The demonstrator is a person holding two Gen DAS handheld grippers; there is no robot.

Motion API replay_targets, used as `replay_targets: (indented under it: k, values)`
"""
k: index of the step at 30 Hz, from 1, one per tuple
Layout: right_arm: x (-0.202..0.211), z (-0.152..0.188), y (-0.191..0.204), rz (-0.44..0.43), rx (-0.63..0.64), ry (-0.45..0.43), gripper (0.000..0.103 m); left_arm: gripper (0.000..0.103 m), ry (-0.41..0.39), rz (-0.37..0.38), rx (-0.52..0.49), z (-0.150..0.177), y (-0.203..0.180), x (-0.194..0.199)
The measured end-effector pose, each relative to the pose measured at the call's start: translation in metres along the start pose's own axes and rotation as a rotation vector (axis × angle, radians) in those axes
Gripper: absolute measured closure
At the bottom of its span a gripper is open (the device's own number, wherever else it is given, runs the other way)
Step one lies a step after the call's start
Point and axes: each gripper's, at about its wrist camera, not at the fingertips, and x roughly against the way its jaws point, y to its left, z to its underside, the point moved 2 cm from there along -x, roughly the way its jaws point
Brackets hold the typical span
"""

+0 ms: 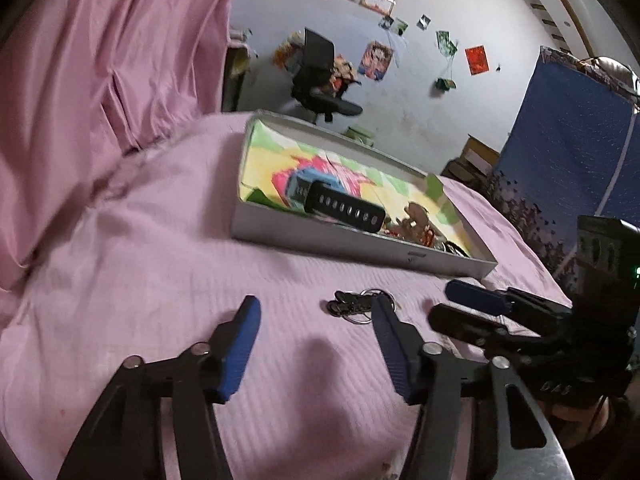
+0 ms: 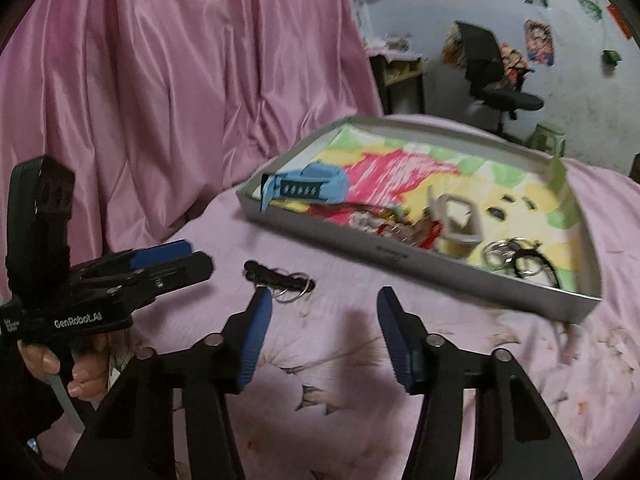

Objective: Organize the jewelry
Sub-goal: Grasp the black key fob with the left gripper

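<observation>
A dark piece with metal rings (image 1: 354,306) (image 2: 280,278) lies on the pink bedsheet in front of both grippers. My left gripper (image 1: 316,302) (image 2: 188,258) is open and empty; the piece sits just beyond its right fingertip. My right gripper (image 2: 324,294) (image 1: 468,308) is also open with nothing between its blue pads; the piece lies just past its left fingertip. Behind stands a shallow grey box (image 1: 360,242) (image 2: 440,270) lined with colourful paper. It holds a blue watch with a black strap (image 1: 320,196) (image 2: 308,188), a red beaded piece (image 2: 392,226) and metal rings on black cord (image 2: 516,258).
A beige square holder (image 2: 456,216) sits in the box. Pink curtain (image 2: 160,80) hangs behind the bed on the left. A black office chair (image 1: 320,76) and a blue panel (image 1: 568,152) stand beyond the bed. A hand (image 2: 80,376) grips the left gripper's handle.
</observation>
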Motion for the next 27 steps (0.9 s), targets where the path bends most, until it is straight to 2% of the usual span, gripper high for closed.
replay_targets:
  k: [7,18,21,27]
  values:
    - [-0.017,0.002,0.001,-0.017,-0.003,0.047,0.064,0.055,0.066,0.037,-0.012,-0.005,-0.004,-0.019]
    - [-0.034,-0.003,0.001,-0.066,-0.021,0.081,0.074,0.075,0.12,0.102,0.003,-0.009,-0.004,-0.032]
    - [-0.038,-0.004,0.002,-0.079,-0.02,0.093,0.074,0.084,0.142,0.115,0.0,-0.008,-0.005,-0.036]
    - [-0.041,-0.004,0.001,-0.092,-0.025,0.105,0.078,0.085,0.139,0.116,0.006,-0.007,-0.004,-0.037]
